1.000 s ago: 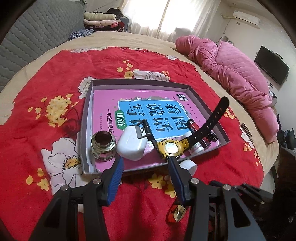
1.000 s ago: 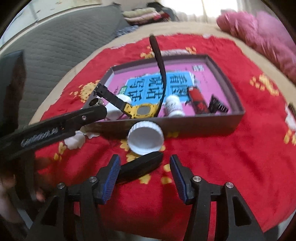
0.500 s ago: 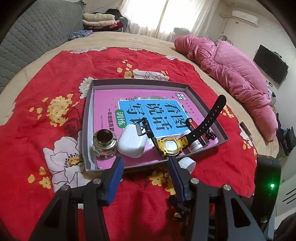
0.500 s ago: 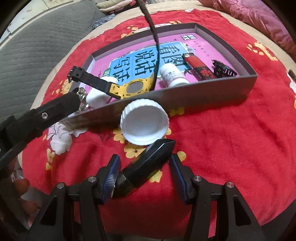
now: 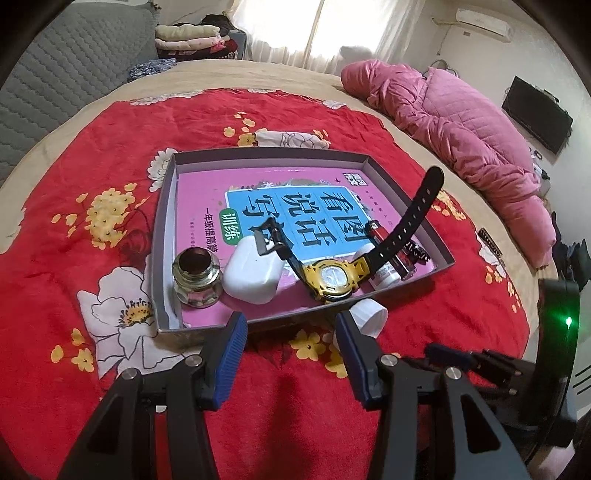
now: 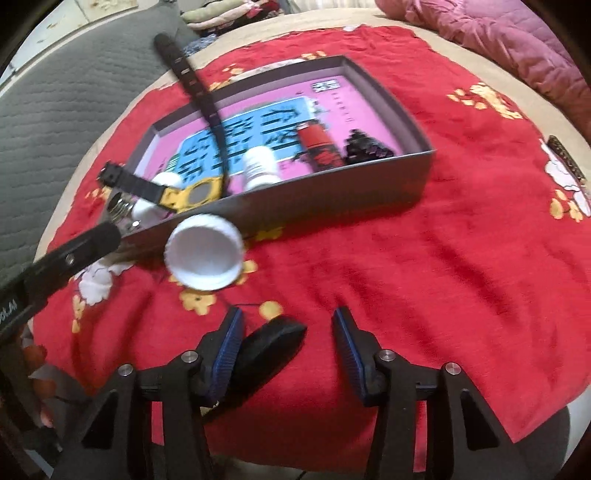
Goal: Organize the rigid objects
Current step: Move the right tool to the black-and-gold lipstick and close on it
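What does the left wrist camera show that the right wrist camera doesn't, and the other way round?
Only the left wrist view shows the window, the wall screen and the left gripper, open with nothing between its fingers.

Only the right wrist view shows the right gripper with its fingers closing around a black object on the red cloth; the right pad is not yet on it.

Both show the grey tray holding the yellow watch, a white bottle and a red lighter, plus the white cap outside the tray.
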`<act>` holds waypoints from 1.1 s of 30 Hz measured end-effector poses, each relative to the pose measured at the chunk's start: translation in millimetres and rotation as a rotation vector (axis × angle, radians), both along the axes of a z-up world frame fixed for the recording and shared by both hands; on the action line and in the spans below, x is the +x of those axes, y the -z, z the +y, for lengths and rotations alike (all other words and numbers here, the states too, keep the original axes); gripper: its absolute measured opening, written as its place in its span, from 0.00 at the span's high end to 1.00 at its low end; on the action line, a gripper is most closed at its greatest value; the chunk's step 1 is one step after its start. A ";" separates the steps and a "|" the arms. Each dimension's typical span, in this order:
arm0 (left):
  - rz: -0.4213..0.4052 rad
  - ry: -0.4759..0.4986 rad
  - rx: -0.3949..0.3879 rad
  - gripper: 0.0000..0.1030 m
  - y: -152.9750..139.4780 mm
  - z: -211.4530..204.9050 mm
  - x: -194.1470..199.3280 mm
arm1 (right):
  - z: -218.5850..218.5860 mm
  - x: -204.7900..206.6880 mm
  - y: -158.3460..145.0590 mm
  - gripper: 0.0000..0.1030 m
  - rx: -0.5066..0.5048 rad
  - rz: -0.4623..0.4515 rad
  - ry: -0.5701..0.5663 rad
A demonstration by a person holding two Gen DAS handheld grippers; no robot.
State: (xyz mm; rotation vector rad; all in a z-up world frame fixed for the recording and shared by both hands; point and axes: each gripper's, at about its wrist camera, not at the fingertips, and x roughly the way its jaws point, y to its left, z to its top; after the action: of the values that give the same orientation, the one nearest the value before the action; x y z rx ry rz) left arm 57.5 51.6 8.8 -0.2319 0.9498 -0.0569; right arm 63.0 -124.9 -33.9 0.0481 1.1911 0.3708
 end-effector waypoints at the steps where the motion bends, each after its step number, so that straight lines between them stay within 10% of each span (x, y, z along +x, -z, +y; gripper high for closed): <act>1: 0.000 0.002 0.001 0.52 0.4 -0.9 -0.4 | -3.5 1.7 0.7 0.50 0.011 0.010 0.006; 9: 0.005 0.003 -0.002 0.52 2.6 -2.9 -0.3 | -3.9 -2.4 -30.6 0.49 0.081 -0.087 -0.106; 26: 0.008 -0.009 -0.021 0.52 1.4 2.6 -1.6 | 60.1 -77.1 -17.5 0.49 -0.466 -0.507 -0.918; 33: 0.013 -0.015 -0.037 0.52 4.3 8.4 -0.2 | 75.1 -87.3 11.4 0.49 -0.592 -0.636 -1.053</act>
State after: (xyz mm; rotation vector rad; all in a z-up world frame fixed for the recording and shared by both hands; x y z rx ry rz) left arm 57.4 60.0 4.4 -0.2739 0.9605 -0.0588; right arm -24.2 -49.8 -45.3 -1.1671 0.5592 0.8497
